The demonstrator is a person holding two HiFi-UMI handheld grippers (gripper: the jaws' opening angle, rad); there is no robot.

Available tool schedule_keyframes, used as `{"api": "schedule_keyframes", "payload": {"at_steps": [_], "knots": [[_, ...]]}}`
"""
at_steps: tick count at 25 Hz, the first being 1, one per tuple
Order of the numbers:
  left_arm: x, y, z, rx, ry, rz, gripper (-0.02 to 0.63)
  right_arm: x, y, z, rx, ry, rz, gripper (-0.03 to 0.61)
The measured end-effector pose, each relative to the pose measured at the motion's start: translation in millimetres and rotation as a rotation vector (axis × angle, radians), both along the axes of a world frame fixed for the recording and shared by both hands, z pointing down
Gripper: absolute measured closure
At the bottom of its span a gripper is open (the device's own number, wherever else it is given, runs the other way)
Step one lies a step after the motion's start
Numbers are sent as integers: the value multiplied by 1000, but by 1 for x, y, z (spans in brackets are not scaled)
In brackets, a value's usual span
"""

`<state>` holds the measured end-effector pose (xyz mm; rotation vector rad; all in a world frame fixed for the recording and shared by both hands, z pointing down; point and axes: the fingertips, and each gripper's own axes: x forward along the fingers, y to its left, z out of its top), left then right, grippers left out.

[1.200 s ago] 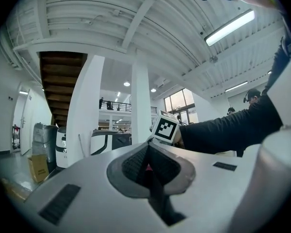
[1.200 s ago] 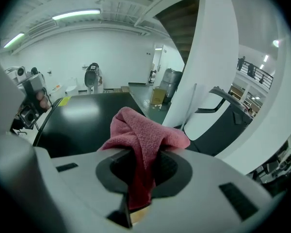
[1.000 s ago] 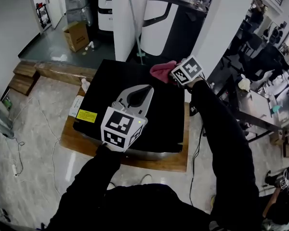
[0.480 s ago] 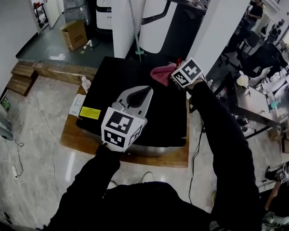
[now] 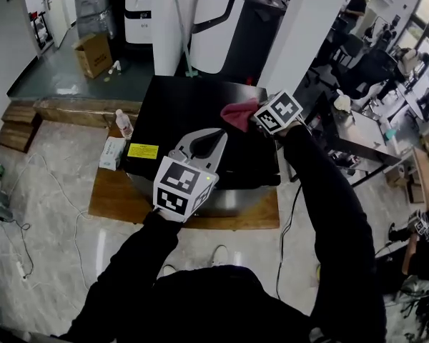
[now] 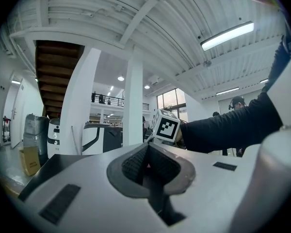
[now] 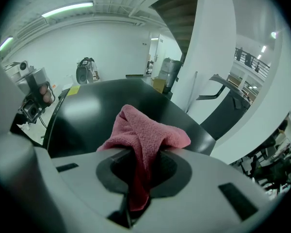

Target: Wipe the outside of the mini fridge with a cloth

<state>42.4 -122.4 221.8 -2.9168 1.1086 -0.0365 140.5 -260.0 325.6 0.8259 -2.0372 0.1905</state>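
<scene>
The black mini fridge (image 5: 179,113) lies on a wooden pallet, its glossy top also filling the right gripper view (image 7: 97,110). A pink cloth (image 5: 237,114) rests on the fridge's right side; my right gripper (image 5: 256,117) is shut on the cloth (image 7: 145,140), which bunches out in front of the jaws. My left gripper (image 5: 213,140) hovers over the fridge's near part, shut with nothing between its jaws (image 6: 146,166). The right gripper's marker cube (image 6: 165,126) shows in the left gripper view.
A yellow label (image 5: 143,151) sits on the fridge's near-left corner. A bottle (image 5: 124,123) and a small box (image 5: 113,153) lie on the wooden pallet (image 5: 114,199) to the left. White pillars, a large machine (image 5: 229,27) and desks (image 5: 365,138) stand behind and right.
The head view has shifted, so the fridge sits a little higher and further left. The right gripper with the cloth has slid slightly nearer along the fridge's right side. The left gripper keeps its pose.
</scene>
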Motion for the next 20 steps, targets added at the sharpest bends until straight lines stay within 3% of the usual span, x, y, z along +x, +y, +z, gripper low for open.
{"api": "schedule_keyframes", "payload": {"at_steps": [12,20], "knots": [[-36,71,19,-42,31,121,608,-24,124,0,-39,4,45,528],[-40,98,26,-87,44,107,608,-31,185,-8,-147,-6,-14,526]]}}
